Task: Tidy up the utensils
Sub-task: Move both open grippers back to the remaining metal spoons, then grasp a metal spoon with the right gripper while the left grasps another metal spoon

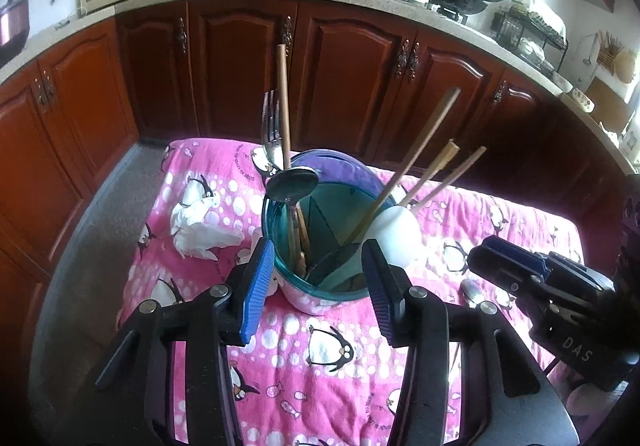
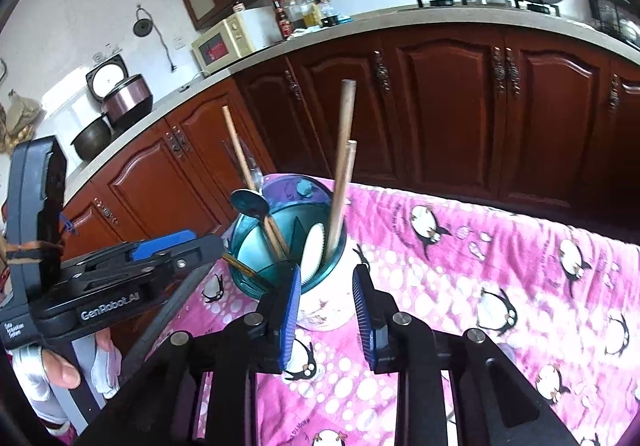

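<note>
- Blue ribbed pads on both claws; left gripper (image 1: 316, 286) parted about halfway, pads either side of the near rim of the utensil holder (image 1: 320, 246) without pressing on it, nothing held.
- Right gripper (image 2: 326, 310) parted less widely, just in front of the holder, pads apart and empty.
- Teal, divided, upright on the pink penguin cloth (image 1: 320, 386), the holder.
- Inside the holder: metal spoon (image 1: 292, 185) at the left rim, bowl up; fork (image 1: 272, 125) and a wooden handle (image 1: 283, 105) behind it; wooden chopsticks (image 1: 416, 161) leaning right; white spoon (image 1: 396, 230) at the right rim.
- Left of the holder, crumpled white tissue (image 1: 200, 221) on the cloth.
- Right of the holder, a metal spoon bowl (image 1: 472, 292) lying on the cloth.
- Behind the holder, dark red cabinets (image 1: 344, 73) under a pale counter.
</note>
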`<state>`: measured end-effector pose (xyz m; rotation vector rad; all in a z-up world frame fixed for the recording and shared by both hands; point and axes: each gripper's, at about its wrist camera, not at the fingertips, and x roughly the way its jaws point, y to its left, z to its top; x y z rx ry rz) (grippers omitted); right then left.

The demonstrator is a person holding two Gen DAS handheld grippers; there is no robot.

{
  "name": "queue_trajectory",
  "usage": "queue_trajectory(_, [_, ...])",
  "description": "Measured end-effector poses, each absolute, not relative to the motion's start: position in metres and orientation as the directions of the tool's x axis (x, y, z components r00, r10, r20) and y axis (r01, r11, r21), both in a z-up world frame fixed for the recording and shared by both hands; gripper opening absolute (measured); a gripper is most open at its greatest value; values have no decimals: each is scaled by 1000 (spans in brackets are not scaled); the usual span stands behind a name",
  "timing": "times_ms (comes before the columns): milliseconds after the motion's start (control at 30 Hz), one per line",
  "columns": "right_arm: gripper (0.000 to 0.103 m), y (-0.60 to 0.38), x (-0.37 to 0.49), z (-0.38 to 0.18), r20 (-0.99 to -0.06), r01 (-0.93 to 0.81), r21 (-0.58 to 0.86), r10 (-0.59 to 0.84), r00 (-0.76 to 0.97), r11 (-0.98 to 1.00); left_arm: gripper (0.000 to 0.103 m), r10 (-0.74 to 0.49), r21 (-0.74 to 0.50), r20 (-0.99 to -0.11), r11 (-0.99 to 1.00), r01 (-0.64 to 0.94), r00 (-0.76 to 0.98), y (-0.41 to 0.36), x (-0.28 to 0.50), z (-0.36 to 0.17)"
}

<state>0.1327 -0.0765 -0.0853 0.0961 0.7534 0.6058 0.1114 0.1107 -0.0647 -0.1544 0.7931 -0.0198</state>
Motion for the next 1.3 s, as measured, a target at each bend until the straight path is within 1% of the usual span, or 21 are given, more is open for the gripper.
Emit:
queue_trajectory(233, [28,-103,117,-81,-623,-436,283,510,593,854,45,-80,-136,-703,990,-24,707,92,98,-62])
queue_trajectory(600, [33,-160,95,-89,-650,-368,267,449,613,891,45,-155,-144,-703,987,75,694,45,82,-58])
queue_trajectory(867, [34,-217,85,-137,-726,-258,282,381,572,924,45,-257,-173,-728,966,193,635,3,75,-76])
queue_trajectory(933, [34,-228,89,-153,-748,-229,306,382,542,924,45,-283,-183,-747,958,222,602,-8,77,-87])
queue_trajectory(1100, [34,-235,112,-188,-778,-207,357,413,473,911,45,-305,-204,-792,949,241,529,-23,88,-113])
queue_trajectory(1200, [30,-229,133,-209,-786,-208,431,478,393,878,45,-301,-203,-811,949,241,501,-28,92,-125])
queue_trajectory(1300, [21,-220,145,-223,-797,-222,418,473,375,881,45,-294,-198,-826,950,241,481,-31,96,-135])
